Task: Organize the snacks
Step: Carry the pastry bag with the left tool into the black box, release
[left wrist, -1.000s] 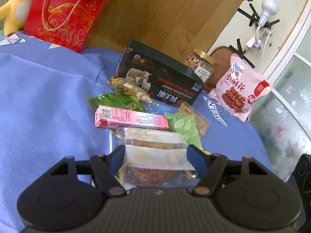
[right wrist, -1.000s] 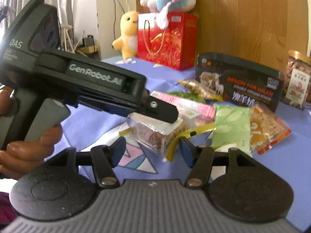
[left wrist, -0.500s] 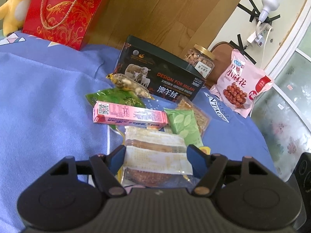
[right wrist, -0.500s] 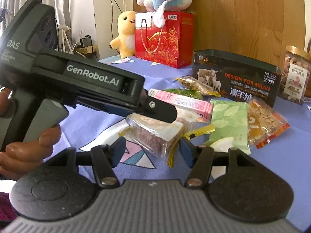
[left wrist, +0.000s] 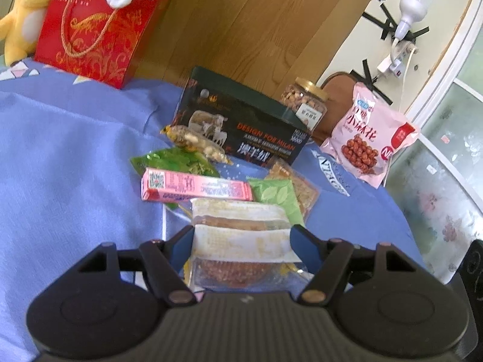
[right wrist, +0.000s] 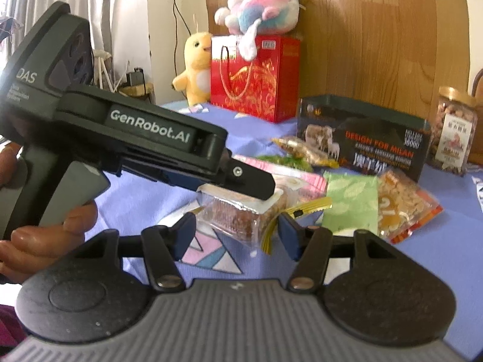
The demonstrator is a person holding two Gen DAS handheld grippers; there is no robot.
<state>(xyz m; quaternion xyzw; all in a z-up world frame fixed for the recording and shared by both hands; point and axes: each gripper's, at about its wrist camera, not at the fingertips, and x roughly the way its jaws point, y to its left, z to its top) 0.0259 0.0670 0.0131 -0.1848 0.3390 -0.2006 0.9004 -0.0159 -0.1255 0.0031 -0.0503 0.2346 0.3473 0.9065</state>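
Both grippers work over a blue cloth spread with snacks. From the right wrist view, the left gripper is a big dark tool marked "GenRobot.AI" on its side and "DAS" on its rear housing, gripped by a hand at the lower left. Its 2 fingers are clamped on a clear pastry pack with a white label, one pad against each side, and the pack rides clear of the cloth. The right gripper sits just in front of that pack with its blue pads apart, touching nothing; the pack's near end and a yellow wrapper strip hang in the gap between them.

Behind, largest first: a red gift bag with gold scrollwork stands at the far edge, a yellow plush toy beside it and a pink and blue plush on top. A dark box reads "DESIGN FOR MILAN" beside a picture of sheep. A pink bag with Chinese writing leans at the right, near a gold-lidded jar of nuts. Closer lie a pink carton with a QR code, a green leaf-print packet over an orange-edged packet, a green pouch, and a gold-tipped wrapped sweet.
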